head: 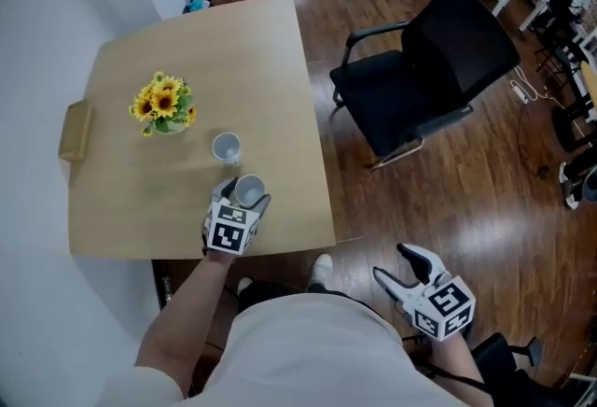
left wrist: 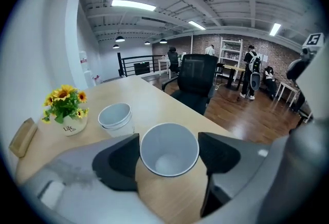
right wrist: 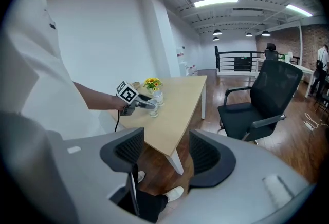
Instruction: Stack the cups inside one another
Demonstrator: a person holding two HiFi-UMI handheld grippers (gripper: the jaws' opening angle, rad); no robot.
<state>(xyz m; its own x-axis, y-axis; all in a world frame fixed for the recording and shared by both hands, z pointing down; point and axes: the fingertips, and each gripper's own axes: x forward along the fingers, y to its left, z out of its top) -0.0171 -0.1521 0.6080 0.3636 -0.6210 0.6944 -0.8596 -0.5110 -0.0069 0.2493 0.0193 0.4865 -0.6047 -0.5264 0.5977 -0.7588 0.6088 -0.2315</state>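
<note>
A single white paper cup (head: 250,188) (left wrist: 169,159) stands upright near the front edge of the wooden table (head: 131,209). My left gripper (head: 245,195) (left wrist: 168,147) has a jaw against each side of it and is shut on it. Just behind it stands a short stack of white cups (head: 227,147) (left wrist: 115,117), nested and upright. My right gripper (head: 392,261) (right wrist: 164,148) hangs open and empty off the table's right, over the floor. The right gripper view shows the left gripper (right wrist: 134,99) and the cup from the side.
A vase of sunflowers (head: 164,105) (left wrist: 65,107) stands behind the cups, and a small wooden block (head: 75,133) (left wrist: 21,137) lies at the table's left edge. A black office chair (head: 438,69) (right wrist: 272,94) stands right of the table. People stand far back in the room.
</note>
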